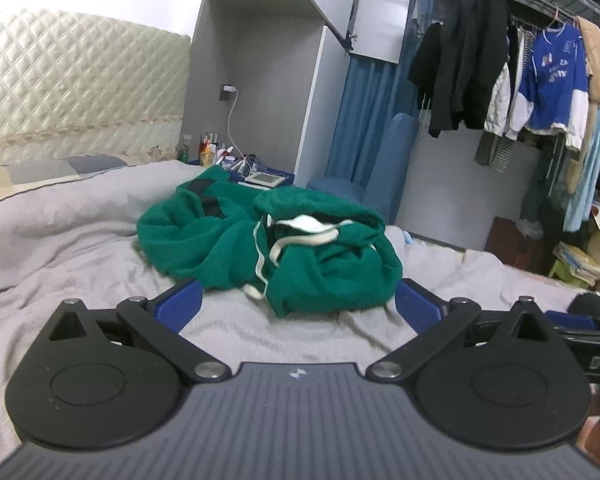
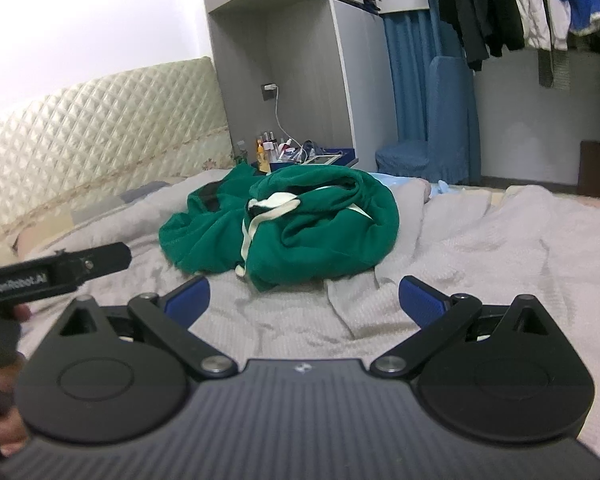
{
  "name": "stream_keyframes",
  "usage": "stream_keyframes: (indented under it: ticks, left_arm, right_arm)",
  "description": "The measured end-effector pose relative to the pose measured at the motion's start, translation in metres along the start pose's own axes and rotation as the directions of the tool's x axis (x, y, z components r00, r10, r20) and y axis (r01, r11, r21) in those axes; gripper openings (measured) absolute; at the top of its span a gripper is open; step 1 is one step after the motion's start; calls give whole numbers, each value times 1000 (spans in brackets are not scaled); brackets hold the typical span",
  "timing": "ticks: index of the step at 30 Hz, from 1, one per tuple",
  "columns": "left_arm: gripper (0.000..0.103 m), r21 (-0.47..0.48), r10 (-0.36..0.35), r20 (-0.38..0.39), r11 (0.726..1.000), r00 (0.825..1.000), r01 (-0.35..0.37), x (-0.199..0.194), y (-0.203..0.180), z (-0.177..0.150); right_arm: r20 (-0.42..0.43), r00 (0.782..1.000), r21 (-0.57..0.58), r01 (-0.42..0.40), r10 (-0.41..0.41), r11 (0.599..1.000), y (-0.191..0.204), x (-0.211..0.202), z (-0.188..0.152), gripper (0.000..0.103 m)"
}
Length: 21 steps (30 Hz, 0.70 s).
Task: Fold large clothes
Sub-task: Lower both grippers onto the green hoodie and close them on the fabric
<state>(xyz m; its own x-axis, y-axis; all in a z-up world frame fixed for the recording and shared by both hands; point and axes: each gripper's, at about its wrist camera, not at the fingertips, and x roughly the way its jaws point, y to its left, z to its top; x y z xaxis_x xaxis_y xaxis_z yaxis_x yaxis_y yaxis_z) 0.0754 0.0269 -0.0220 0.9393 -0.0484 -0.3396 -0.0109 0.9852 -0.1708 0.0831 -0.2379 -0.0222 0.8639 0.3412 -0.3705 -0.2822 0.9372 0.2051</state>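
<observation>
Looking forward along two grippers held low over a bed [image 1: 80, 240] covered by a wrinkled grey blanket [image 2: 480, 240]. Lying crumpled in a heap on the blanket, just ahead of both grippers and touching neither: a large green hooded sweatshirt [image 1: 320, 264], hood opening facing up, white drawstring [image 1: 300, 236] trailing across the folds and down toward the near edge. Hovering with blue-padded fingers spread wide and gripping nothing: the left gripper [image 1: 298, 300], the near hem of the sweatshirt sitting just beyond the gap between its fingertips. Likewise spread wide and empty: the right gripper [image 2: 304, 296], the sweatshirt lying ahead and slightly to its left. Showing at the right edge of the left view, part of the other gripper's black body; showing at the left edge of the right view, the black body of the left gripper with part of a hand around its handle. Standing beyond the sweatshirt: a cream quilted headboard [image 1: 80, 80], a cluttered bedside shelf [image 2: 300, 156], and, farther to the right, clothes hanging on a rail [image 1: 540, 80].
</observation>
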Motion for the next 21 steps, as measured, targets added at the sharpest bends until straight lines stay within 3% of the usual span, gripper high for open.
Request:
stream_keyframes:
  ticks: [9, 16, 21]
  left_arm:
    - [103, 104, -19, 0, 994, 1000, 19, 95, -1, 23]
    - [103, 70, 6, -21, 998, 1000, -4, 171, 16, 40]
    - [103, -4, 1, -52, 1000, 999, -1, 208, 38, 36]
  right_arm:
    - [-15, 1000, 56, -6, 7, 998, -12, 65, 27, 102]
    - [-66, 997, 174, -28, 40, 984, -22, 126, 43, 99]
    - [-126, 989, 226, -42, 72, 973, -27, 179, 44, 82]
